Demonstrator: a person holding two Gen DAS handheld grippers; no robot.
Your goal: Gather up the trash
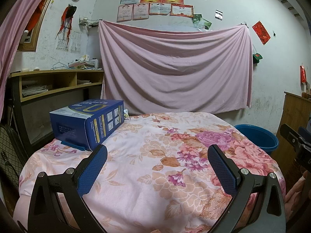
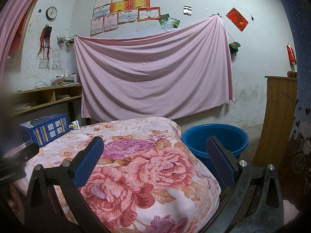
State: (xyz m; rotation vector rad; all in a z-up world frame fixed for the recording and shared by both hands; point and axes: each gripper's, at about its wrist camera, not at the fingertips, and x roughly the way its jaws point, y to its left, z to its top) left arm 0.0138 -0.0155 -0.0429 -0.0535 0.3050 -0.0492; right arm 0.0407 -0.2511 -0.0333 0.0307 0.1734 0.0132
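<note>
A pink sheet (image 1: 175, 66) hangs on the scuffed white wall (image 1: 272, 68), beside a wooden shelf (image 1: 58, 79).

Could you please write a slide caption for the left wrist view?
Open left gripper above a floral bedspread, with a blue box ahead on the left and a blue tub beyond the bed's right edge.
</note>
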